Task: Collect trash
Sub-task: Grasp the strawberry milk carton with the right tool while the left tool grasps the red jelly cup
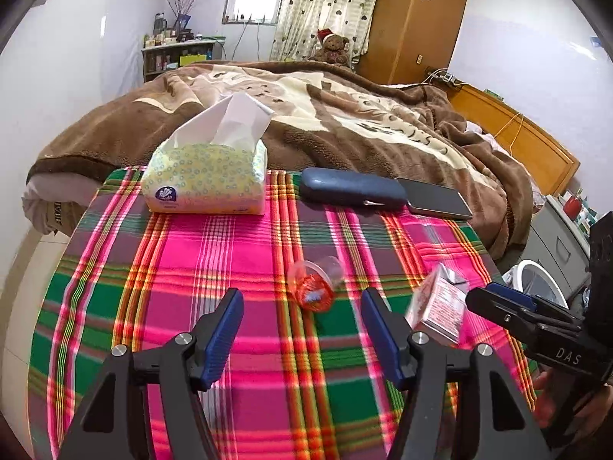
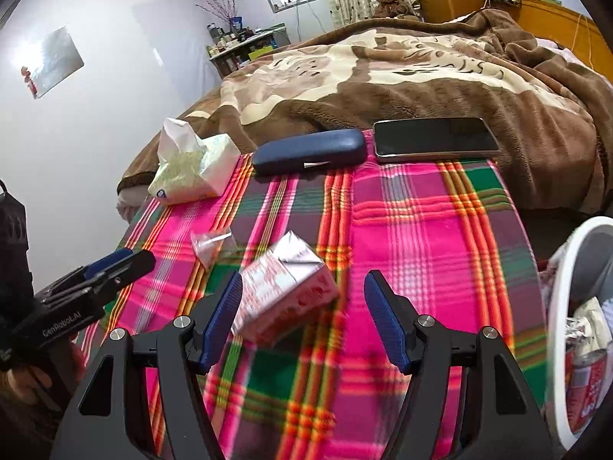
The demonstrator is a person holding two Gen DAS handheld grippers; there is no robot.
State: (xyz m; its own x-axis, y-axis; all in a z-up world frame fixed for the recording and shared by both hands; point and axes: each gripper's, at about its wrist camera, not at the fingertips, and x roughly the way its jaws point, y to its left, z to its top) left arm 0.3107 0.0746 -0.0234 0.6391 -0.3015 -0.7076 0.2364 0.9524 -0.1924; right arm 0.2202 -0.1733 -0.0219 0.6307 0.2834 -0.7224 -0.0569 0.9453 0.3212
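A small clear plastic cup with a red lid [image 1: 315, 283] lies on its side on the plaid cloth [image 1: 237, 253], just ahead of my open, empty left gripper [image 1: 302, 318]. It also shows in the right wrist view [image 2: 211, 244]. A pink and silver drink carton [image 2: 283, 291] lies tilted on the cloth just ahead of my open, empty right gripper [image 2: 302, 306], close to its left finger. The carton also shows in the left wrist view [image 1: 436, 306], with the right gripper [image 1: 498, 299] beside it. The left gripper [image 2: 115, 264] shows at the left of the right wrist view.
A tissue pack [image 1: 207, 176], a blue glasses case [image 1: 350, 190] and a phone [image 1: 436, 197] lie at the cloth's far edge by the brown blanket [image 1: 345, 122]. A white bin [image 2: 555, 306] holding trash stands at the right, below the table edge.
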